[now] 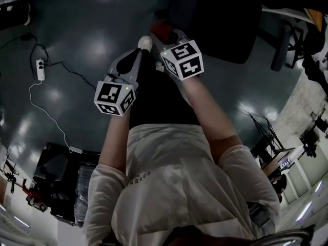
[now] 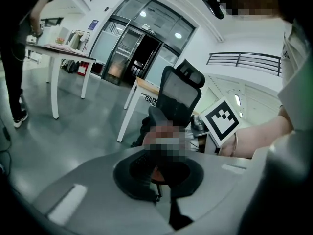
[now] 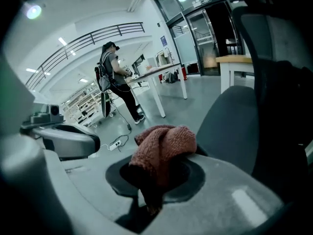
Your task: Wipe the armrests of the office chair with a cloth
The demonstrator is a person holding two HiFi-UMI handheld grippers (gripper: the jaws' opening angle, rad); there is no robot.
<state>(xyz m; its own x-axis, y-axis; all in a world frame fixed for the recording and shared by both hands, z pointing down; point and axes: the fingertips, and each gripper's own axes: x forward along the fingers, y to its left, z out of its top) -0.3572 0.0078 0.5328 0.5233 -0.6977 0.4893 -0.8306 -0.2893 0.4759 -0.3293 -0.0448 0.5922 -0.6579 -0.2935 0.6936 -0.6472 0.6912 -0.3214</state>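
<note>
right gripper (image 3: 155, 182): clenched on a reddish knitted cloth (image 3: 164, 146), pinched low in the jaws, with most of the wad bulging loose above them. left gripper (image 2: 161, 174): jaws closed together, nothing held that i can make out. the office chair (image 2: 178, 96) stands ahead on the floor (image 1: 77, 40). the cloth is held in the air near it, and contact cannot be confirmed. the armrests are not clearly identifiable in any view. wiping is judged not begun.

risks:
- the loose wad may drag out of the pinch under friction on an armrest.
- the chair may roll or swivel under pressure, since the left gripper steadies nothing.
- a power strip (image 1: 40, 68) and its cable lie on the floor to the left, a trip hazard.
</note>
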